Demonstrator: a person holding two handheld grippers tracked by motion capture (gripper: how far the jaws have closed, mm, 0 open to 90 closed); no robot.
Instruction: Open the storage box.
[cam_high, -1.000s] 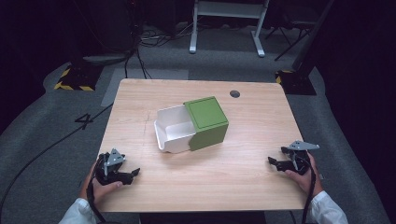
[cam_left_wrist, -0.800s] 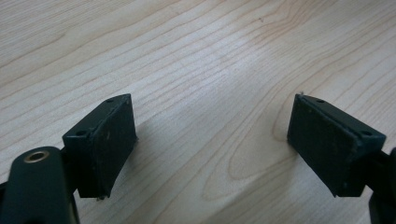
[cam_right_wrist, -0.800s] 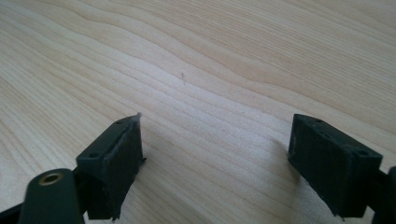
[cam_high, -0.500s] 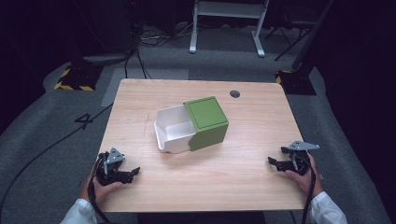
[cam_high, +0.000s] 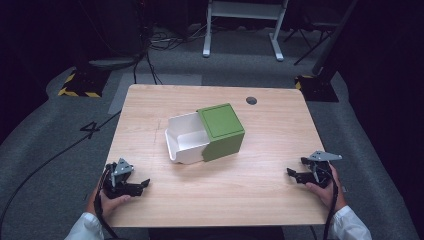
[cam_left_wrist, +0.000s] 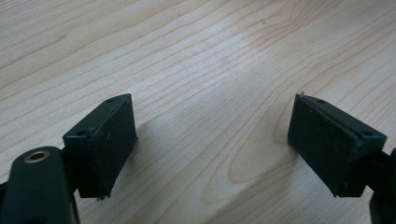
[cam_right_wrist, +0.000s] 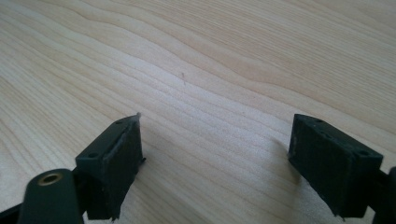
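A white open box (cam_high: 186, 139) sits mid-table, half slid into a green sleeve (cam_high: 221, 130) on its right. My left gripper (cam_high: 142, 184) rests at the table's front left, a hand around it, jaws pointing right. My left gripper (cam_left_wrist: 212, 140) stands open over bare wood, nothing between its pads. At the front right, my right gripper (cam_high: 292, 173) points left toward the box. My right gripper (cam_right_wrist: 215, 161) is open too, its jaws wide apart above the bare tabletop.
The wooden table (cam_high: 150, 107) has a round dark cable hole (cam_high: 251, 100) near its back right. Beyond it are grey floor, cables, a yellow-black striped block (cam_high: 77, 90) and white stand legs (cam_high: 243, 30).
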